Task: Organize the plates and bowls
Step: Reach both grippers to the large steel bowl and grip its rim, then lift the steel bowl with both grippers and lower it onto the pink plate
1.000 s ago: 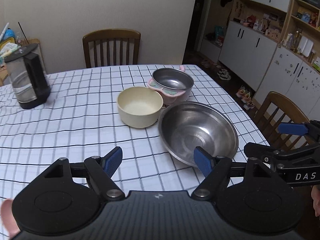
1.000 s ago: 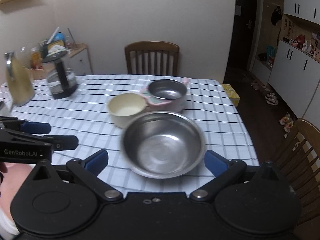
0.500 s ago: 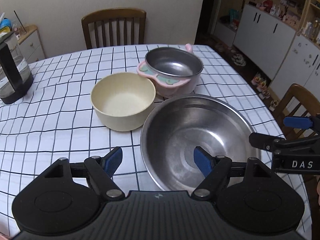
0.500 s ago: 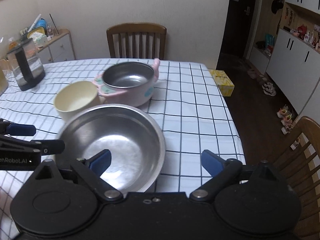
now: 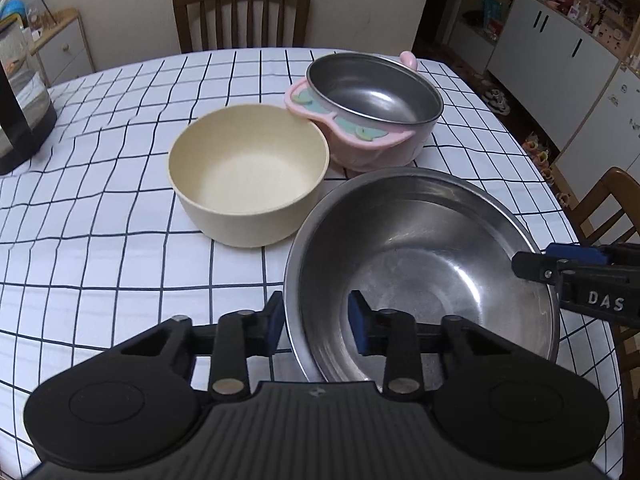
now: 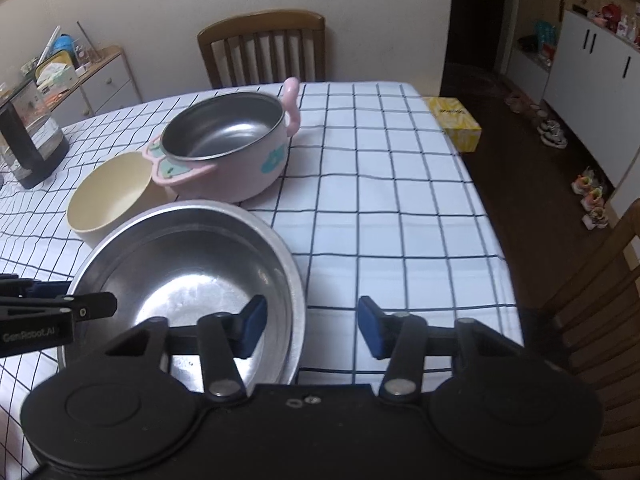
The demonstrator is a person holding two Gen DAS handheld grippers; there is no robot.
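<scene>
Checked tablecloth (image 5: pixel 100 248), wooden chair (image 5: pixel 242 12) behind

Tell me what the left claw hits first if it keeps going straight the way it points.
The large steel bowl: the left claw is closing astride its near rim, one finger outside, one inside. Beyond lies the tablecloth; depth is uncertain.

The left gripper (image 5: pixel 316 322), black with blue pads, fills the lower frame, angled steeply down, jaws closing with a bowl rim between them. The right gripper (image 6: pixel 311 327), black with blue pads, sits low in its frame, likewise tilted down, jaws closing astride the rim, pads apart.
</scene>
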